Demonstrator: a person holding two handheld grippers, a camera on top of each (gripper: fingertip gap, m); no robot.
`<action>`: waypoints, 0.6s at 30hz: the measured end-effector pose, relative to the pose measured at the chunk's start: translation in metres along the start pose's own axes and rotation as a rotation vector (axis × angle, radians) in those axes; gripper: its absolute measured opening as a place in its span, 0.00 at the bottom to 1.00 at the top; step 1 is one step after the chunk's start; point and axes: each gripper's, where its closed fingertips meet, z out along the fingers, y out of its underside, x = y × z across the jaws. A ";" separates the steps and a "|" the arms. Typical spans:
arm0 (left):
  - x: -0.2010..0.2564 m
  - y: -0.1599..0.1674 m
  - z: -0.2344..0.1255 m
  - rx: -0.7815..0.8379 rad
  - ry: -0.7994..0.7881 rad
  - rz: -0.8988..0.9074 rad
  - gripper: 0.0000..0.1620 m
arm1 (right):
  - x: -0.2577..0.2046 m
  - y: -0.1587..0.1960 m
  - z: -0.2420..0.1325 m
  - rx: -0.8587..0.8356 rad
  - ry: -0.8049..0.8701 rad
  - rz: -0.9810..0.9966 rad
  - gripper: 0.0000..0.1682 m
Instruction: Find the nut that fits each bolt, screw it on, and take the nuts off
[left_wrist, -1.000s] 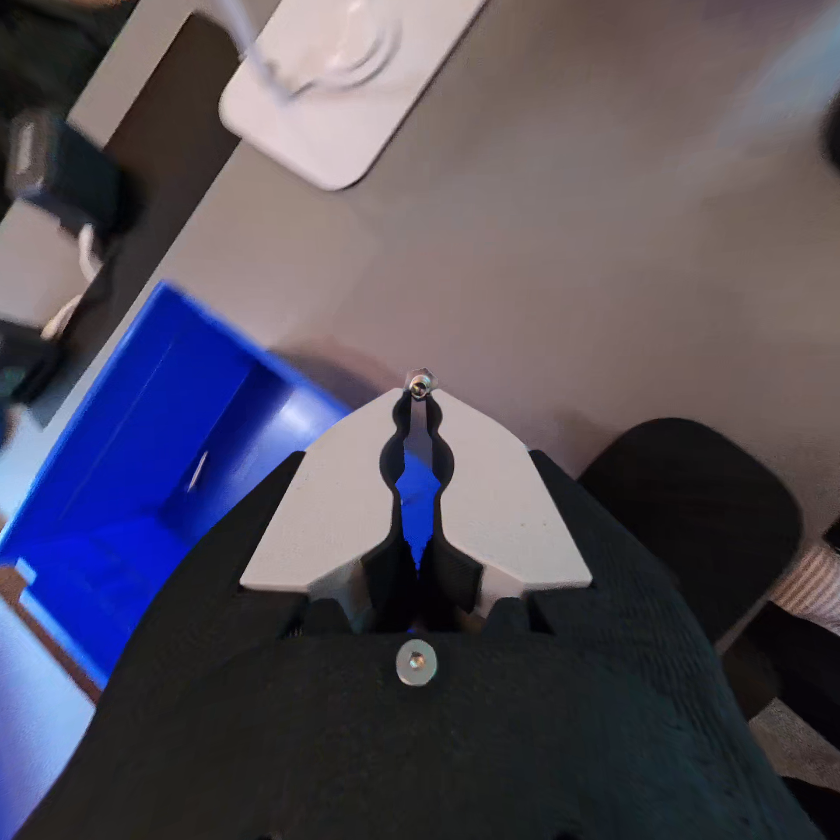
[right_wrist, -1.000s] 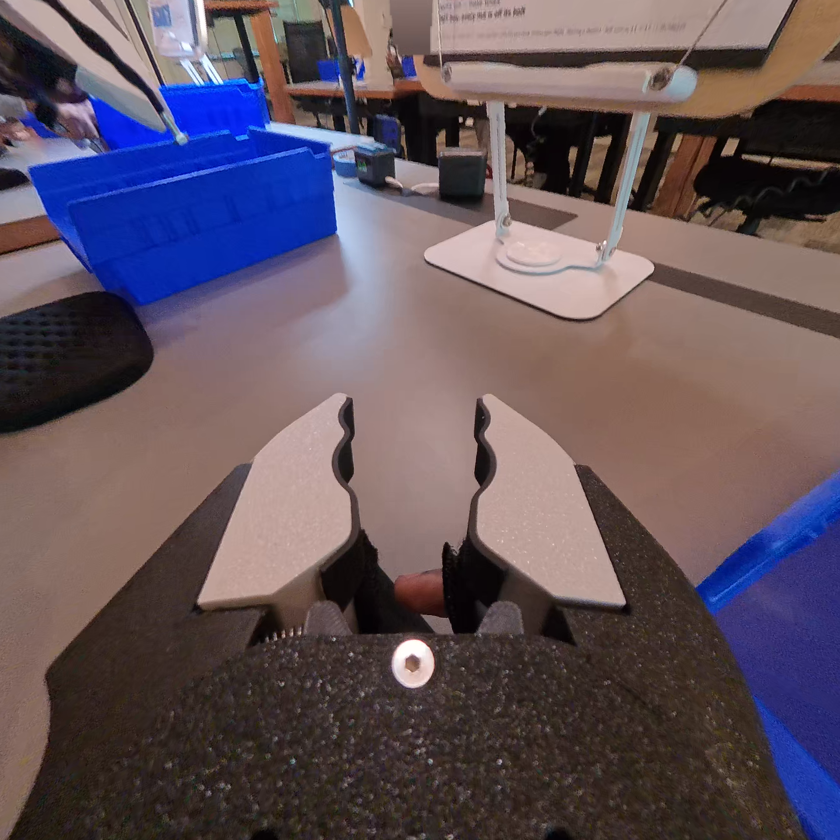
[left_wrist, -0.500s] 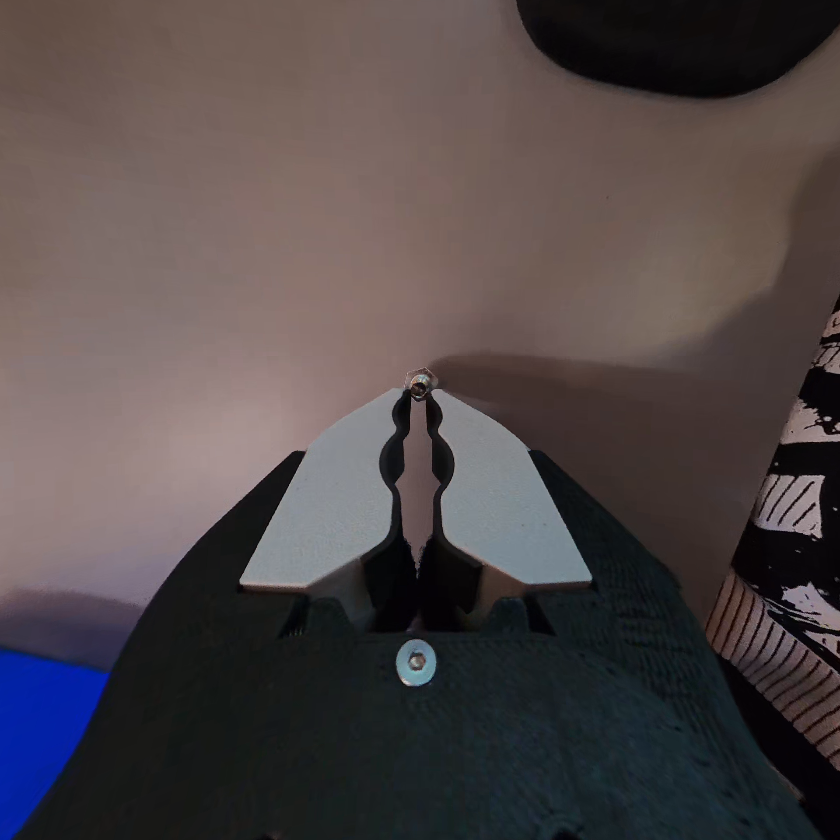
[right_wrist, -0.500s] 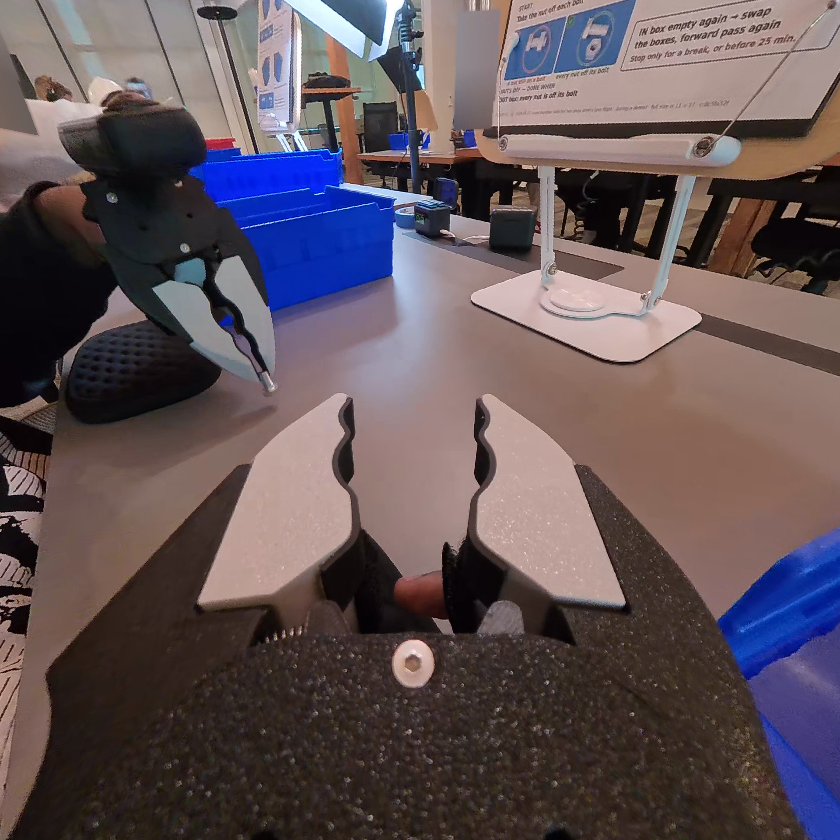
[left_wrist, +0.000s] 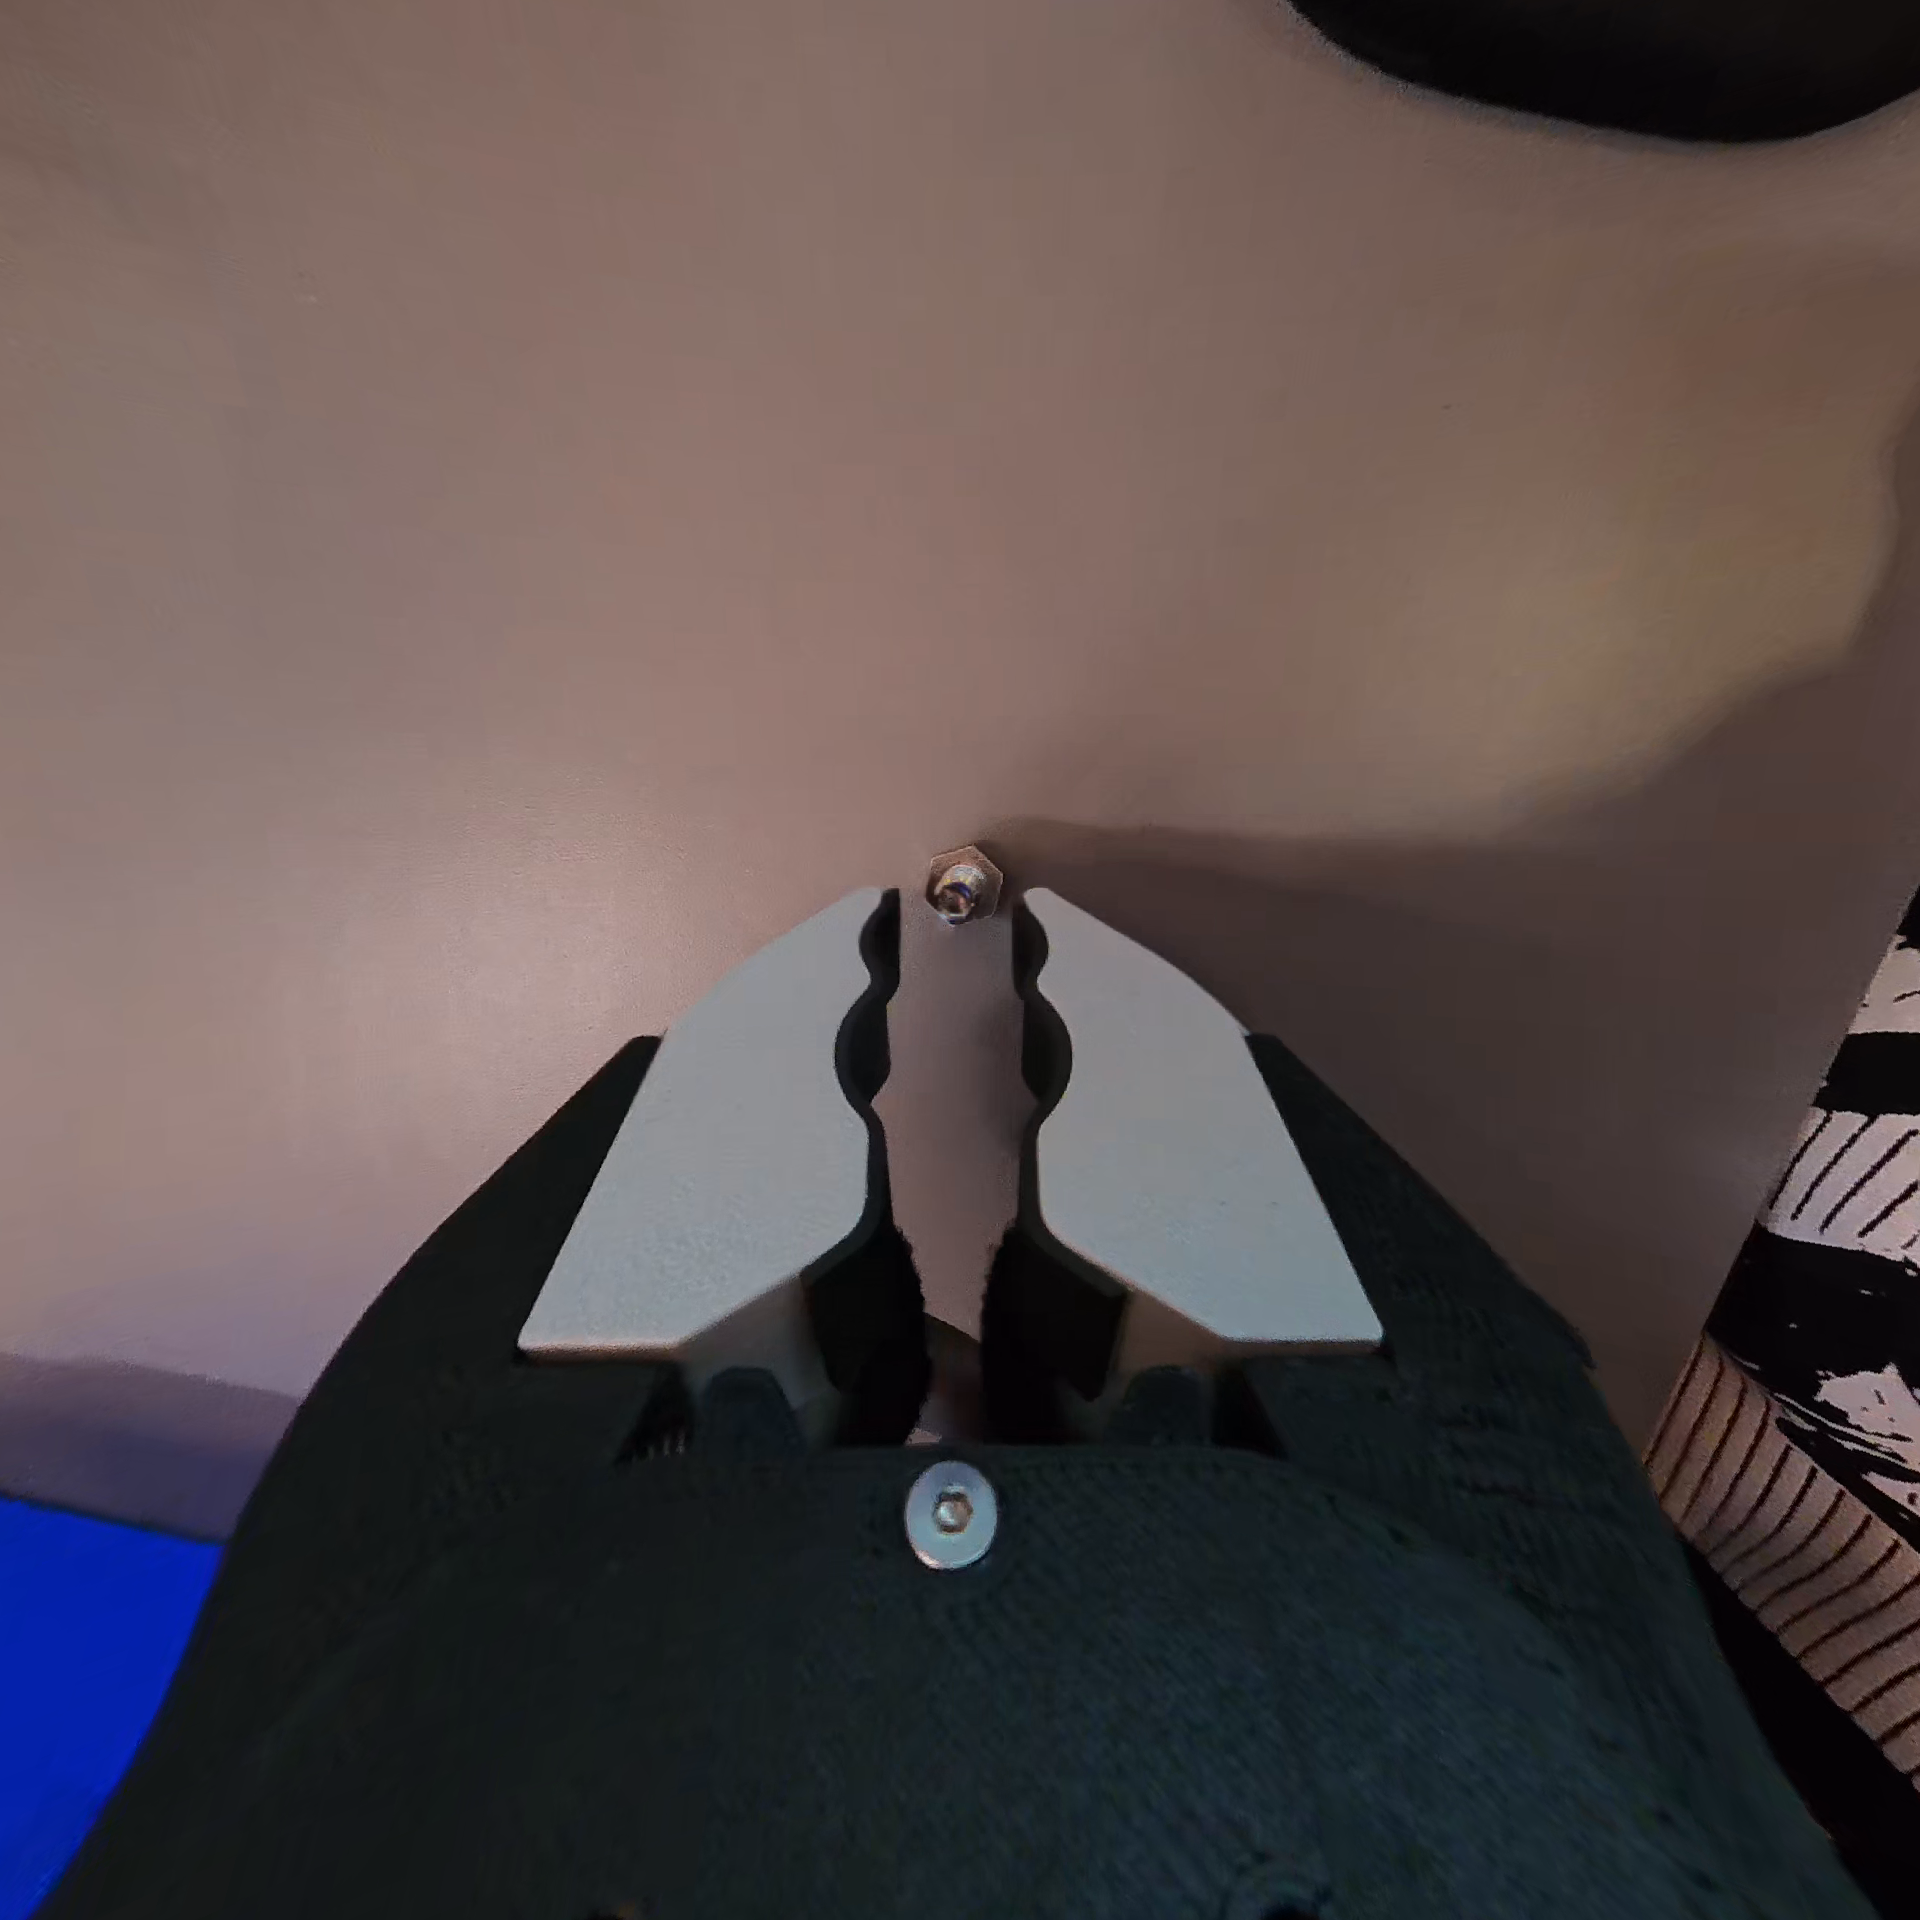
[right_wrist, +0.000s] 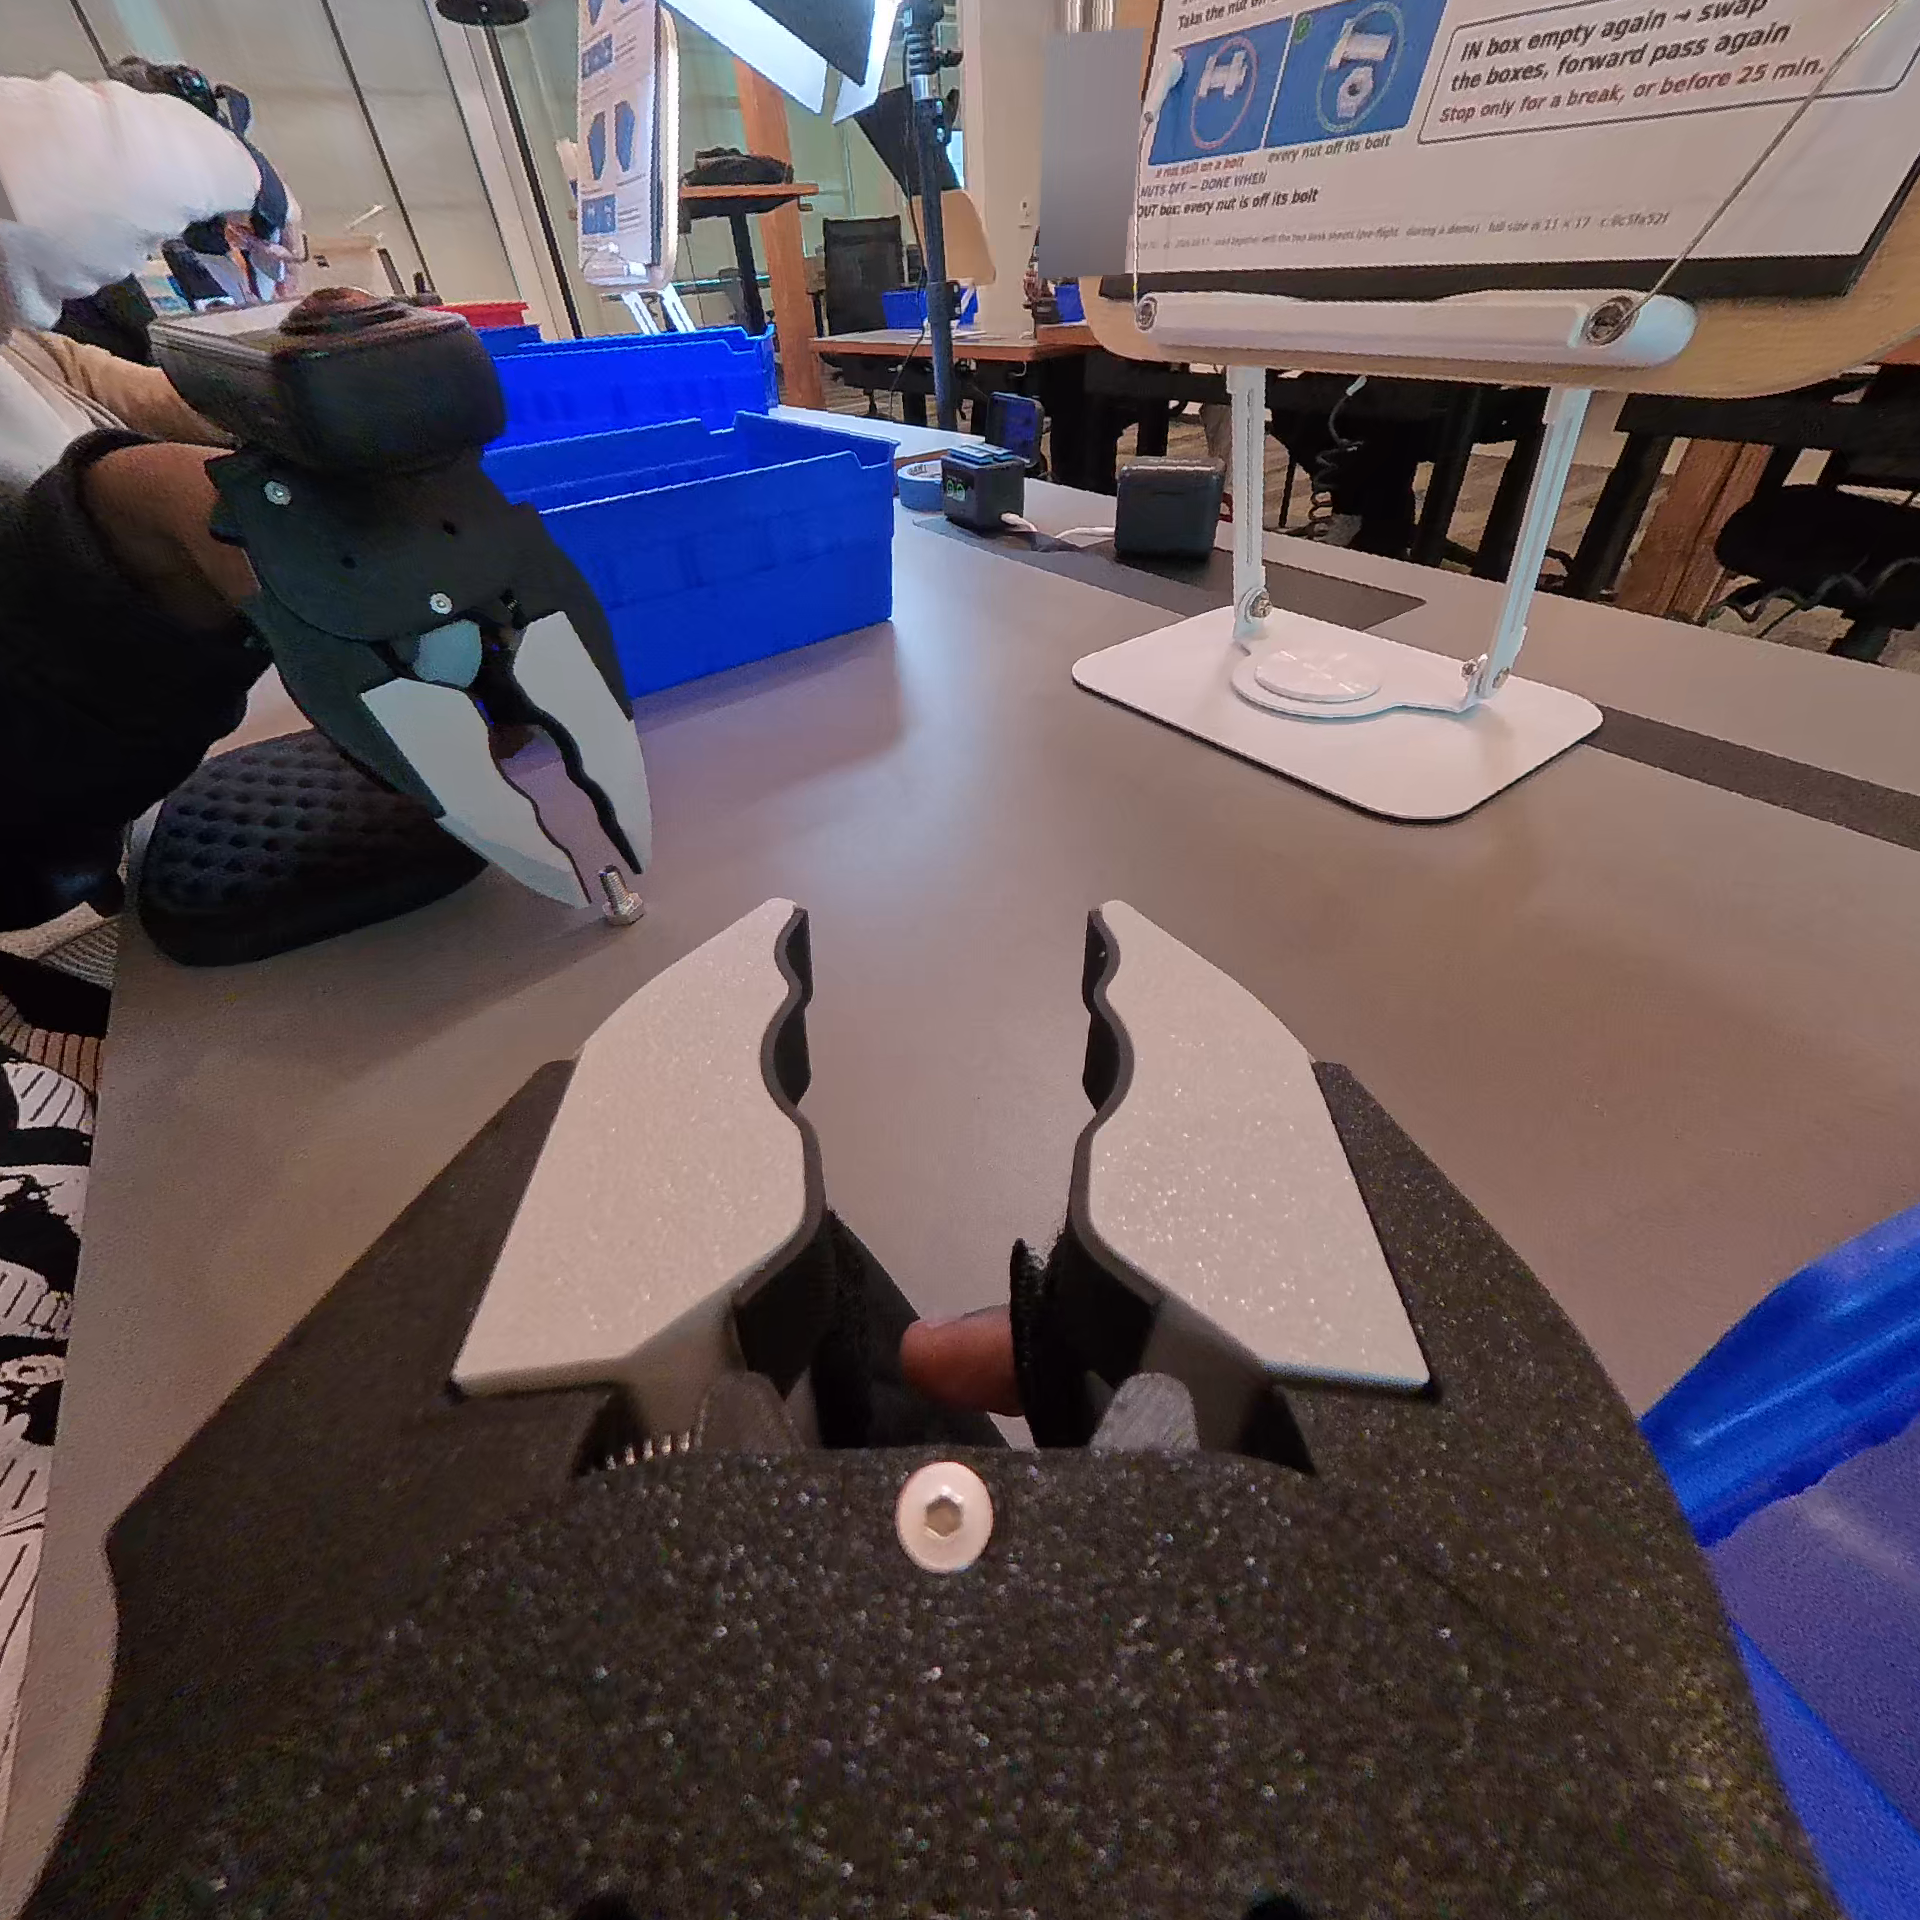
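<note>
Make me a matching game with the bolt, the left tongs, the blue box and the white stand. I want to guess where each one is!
Things:
1. bolt
2. left tongs
3. blue box
4. white stand

Places:
A. far side of the table, behind the left tongs
B. standing upright on its head on the table
C. right side of the table, holding up a board
D. open, right above the bolt

Pairs: 1-B, 2-D, 3-A, 4-C

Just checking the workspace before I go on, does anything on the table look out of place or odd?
Nothing stands out. A small bolt stands upright on its head on the grey table, just under the left gripper, whose jaws are slightly apart. The right gripper is empty.
</note>
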 end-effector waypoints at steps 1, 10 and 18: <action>-0.001 0.000 -0.001 0.008 -0.003 -0.007 0.14 | 0.000 0.000 0.000 0.001 0.000 -0.001 0.30; -0.035 0.010 -0.125 0.472 -0.132 -0.261 0.22 | 0.000 0.002 0.001 -0.014 0.000 0.005 0.30; -0.106 0.178 -0.176 0.277 -0.394 -0.689 0.23 | -0.003 0.007 0.006 -0.061 0.002 -0.032 0.30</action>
